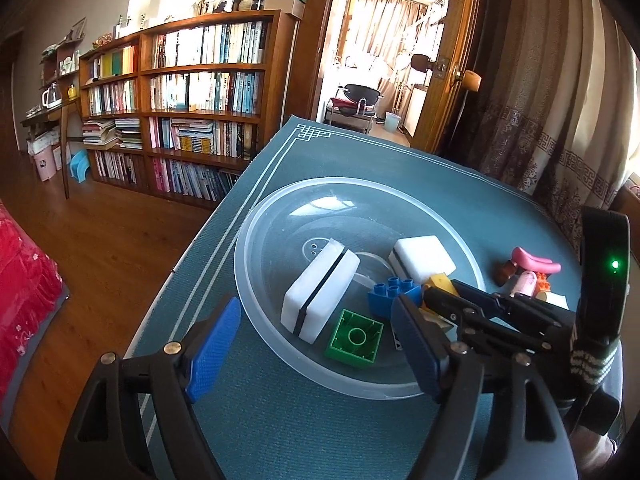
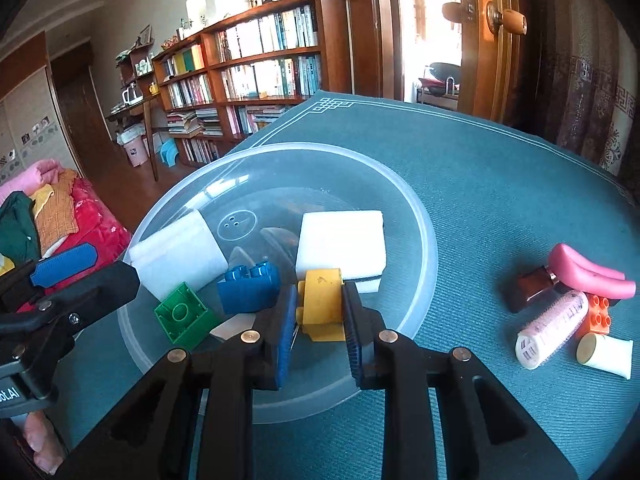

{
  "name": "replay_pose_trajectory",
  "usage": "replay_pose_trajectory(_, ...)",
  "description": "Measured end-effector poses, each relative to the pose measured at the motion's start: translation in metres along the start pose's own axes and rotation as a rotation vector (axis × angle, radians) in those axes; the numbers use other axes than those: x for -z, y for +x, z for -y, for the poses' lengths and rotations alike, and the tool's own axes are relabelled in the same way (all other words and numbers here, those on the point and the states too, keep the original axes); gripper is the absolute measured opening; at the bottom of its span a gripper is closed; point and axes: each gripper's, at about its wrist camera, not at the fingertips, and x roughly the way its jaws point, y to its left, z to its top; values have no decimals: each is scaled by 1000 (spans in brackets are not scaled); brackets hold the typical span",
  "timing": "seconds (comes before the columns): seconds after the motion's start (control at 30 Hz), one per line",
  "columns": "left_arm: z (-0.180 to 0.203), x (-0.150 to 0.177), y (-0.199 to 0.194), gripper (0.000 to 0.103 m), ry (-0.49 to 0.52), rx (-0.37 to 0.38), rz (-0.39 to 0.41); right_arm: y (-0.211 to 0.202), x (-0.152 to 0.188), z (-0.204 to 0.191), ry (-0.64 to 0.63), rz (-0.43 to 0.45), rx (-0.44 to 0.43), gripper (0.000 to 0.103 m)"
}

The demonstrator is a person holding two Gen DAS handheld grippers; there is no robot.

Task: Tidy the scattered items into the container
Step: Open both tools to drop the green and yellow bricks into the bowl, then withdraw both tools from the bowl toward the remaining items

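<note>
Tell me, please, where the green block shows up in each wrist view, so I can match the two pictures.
Left wrist: the green block lies hollow side up at the near edge of the clear bowl, centre frame.
Right wrist: green block, lower left, inside the bowl.
Shared landmark: the blue block just to its right.

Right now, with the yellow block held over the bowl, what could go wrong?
Released from here, the yellow block may bounce off the blue block or sponge beside it. The left gripper, jaws open, hangs close by the right gripper and the bowl; they might collide.
</note>
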Motion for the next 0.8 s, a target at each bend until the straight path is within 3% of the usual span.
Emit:
replay_pose_trajectory(0.13,1,0,2,84,-3,-5,-8,-11,1,4,14,21,2,27)
replay_pose_trajectory(0.27,4,1,3,86,3,-12,-15,-26,4,14,58,63,-10,47)
replay_pose_trajectory(0.4,6,1,0,95,9,-24,-1,-36,7,19,79,81,3,47)
replay_pose_trajectory(0.8,17,1,-5,95,32,-26,-5,-59,29,36,134,77,23,47)
